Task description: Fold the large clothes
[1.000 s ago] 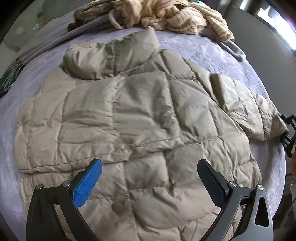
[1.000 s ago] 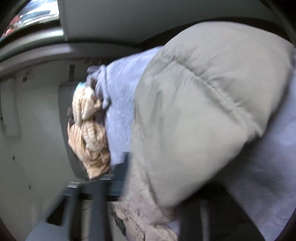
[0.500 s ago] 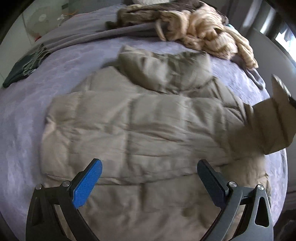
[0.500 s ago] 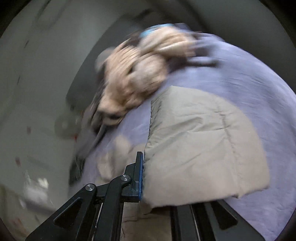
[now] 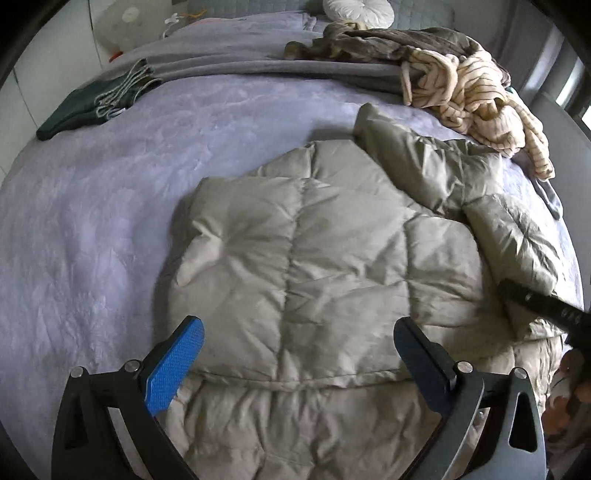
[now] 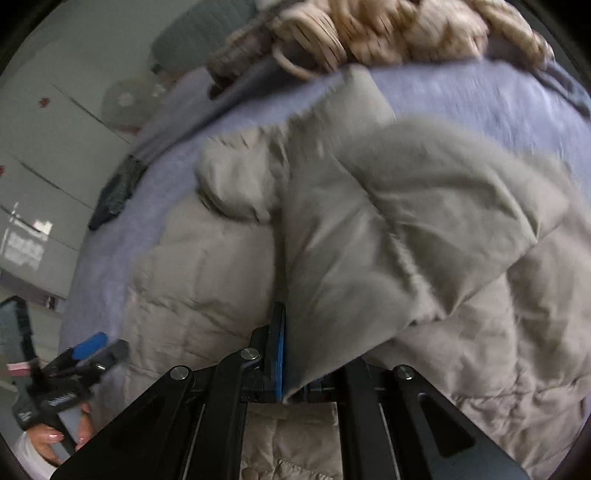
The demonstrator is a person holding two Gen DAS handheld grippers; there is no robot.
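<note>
A beige quilted puffer jacket point(image 5: 317, 266) lies spread on the lilac bed cover point(image 5: 110, 206). One sleeve is folded flat across its front. My left gripper point(image 5: 299, 354) hovers open and empty over the jacket's lower part. My right gripper point(image 6: 291, 354) is shut on the cuff of the other sleeve point(image 6: 369, 236) and holds it over the jacket body. That sleeve point(image 5: 517, 236) and the right gripper's dark body point(image 5: 543, 310) show at the right edge of the left wrist view. The left gripper point(image 6: 96, 350) also shows at the lower left of the right wrist view.
A cream striped garment point(image 5: 472, 96) and a brown garment point(image 5: 388, 40) are piled at the head of the bed. A folded dark green cloth point(image 5: 92, 107) lies at the far left. A white round cushion point(image 5: 354, 11) sits at the back. A grey wall runs along the right.
My right gripper has lifted the right sleeve off the bed and swung it inward over the jacket. The left gripper has pulled back and turned left, still open.
</note>
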